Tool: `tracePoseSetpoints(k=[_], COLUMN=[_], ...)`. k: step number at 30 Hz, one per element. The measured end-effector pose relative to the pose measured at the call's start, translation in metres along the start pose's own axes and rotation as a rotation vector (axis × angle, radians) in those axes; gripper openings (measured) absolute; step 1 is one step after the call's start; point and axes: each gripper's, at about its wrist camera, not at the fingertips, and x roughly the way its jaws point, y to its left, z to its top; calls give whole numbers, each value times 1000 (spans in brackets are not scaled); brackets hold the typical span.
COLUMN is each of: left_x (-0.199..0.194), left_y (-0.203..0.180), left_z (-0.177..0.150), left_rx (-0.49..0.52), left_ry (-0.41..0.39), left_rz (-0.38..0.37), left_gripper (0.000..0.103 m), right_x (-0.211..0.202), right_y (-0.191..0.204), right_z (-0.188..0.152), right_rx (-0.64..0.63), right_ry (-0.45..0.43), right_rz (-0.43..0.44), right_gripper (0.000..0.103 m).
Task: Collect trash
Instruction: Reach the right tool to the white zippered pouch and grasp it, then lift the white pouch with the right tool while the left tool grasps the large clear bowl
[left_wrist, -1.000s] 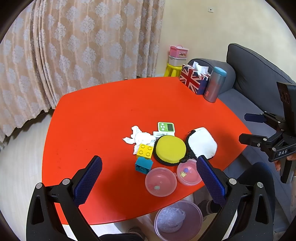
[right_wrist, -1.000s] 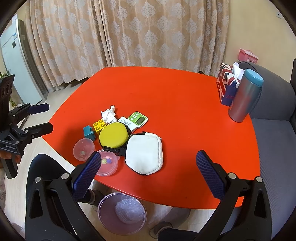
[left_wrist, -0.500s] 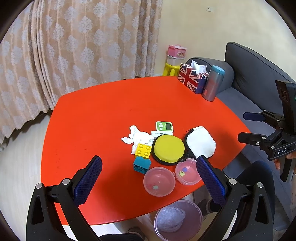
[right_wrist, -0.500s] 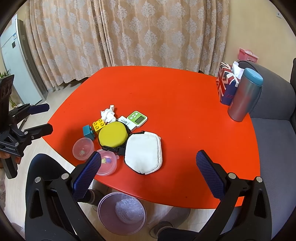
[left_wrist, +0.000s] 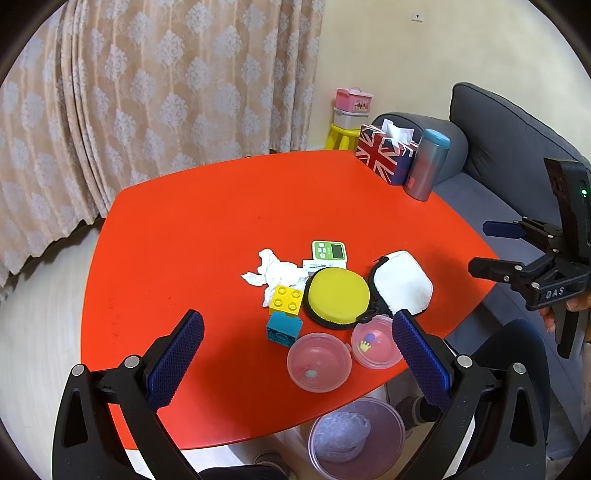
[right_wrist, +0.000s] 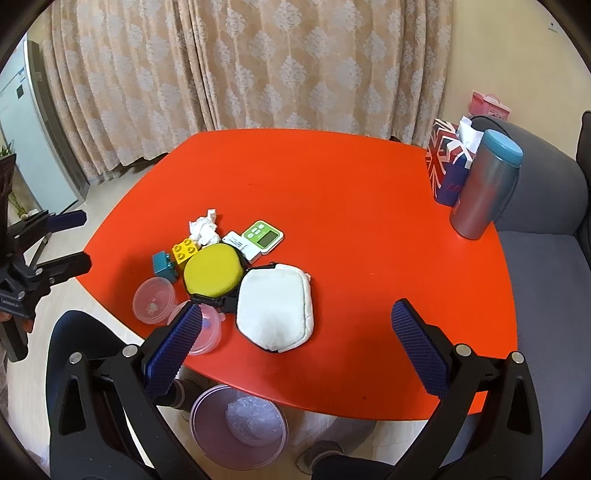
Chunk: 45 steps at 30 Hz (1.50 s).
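A crumpled white tissue (left_wrist: 275, 274) lies on the red table (left_wrist: 207, 221), touching a yellow brick (left_wrist: 285, 300); it also shows in the right wrist view (right_wrist: 203, 230). A clear bin (left_wrist: 355, 435) with a plastic liner stands on the floor below the table's near edge, also seen in the right wrist view (right_wrist: 238, 426). My left gripper (left_wrist: 295, 354) is open and empty, held above the near table edge. My right gripper (right_wrist: 295, 347) is open and empty, above the near edge by the white pouch (right_wrist: 275, 312).
Around the tissue sit a teal brick (left_wrist: 283, 329), a yellow round case (left_wrist: 338, 297), a green timer (left_wrist: 328, 252) and two clear pink capsules (left_wrist: 318, 362). A Union Jack tissue box (left_wrist: 386, 157) and a steel tumbler (left_wrist: 424, 166) stand at the far right corner. A grey sofa (left_wrist: 509, 155) lies beyond.
The left gripper view has shifted slightly, the table items sliding a little left and up. The right gripper has barely moved. Both stay open.
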Motion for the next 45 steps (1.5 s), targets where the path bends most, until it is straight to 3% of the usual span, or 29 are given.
tracePoseSetpoints(k=[8, 19, 20, 21, 27, 32, 39, 45], left_x=[6, 12, 13, 14, 16, 18, 19, 21], left_y=[3, 7, 7, 8, 8, 8, 4, 2], left_z=[-3, -7, -7, -7, -8, -8, -8, -9], left_rx=[-6, -11, -12, -13, -16, -18, -16, -14], left_ry=[16, 40, 42, 44, 53, 57, 58, 59], left_rz=[0, 9, 10, 10, 7, 4, 2, 3], left_gripper=[98, 98, 98, 98, 98, 98, 98, 98], right_x=[36, 95, 98, 101, 112, 109, 89, 60], right_y=[-1, -9, -10, -10, -9, -8, -12, -15], right_z=[9, 8, 7, 7, 3, 5, 7, 11], right_rx=[-39, -19, -10, -6, -3, 4, 18, 30], right_ry=[78, 200, 203, 209, 235, 223, 175, 112], right_rz=[4, 87, 106, 115, 138, 148, 160, 170], right_gripper=[100, 100, 97, 86, 48, 30, 15, 13])
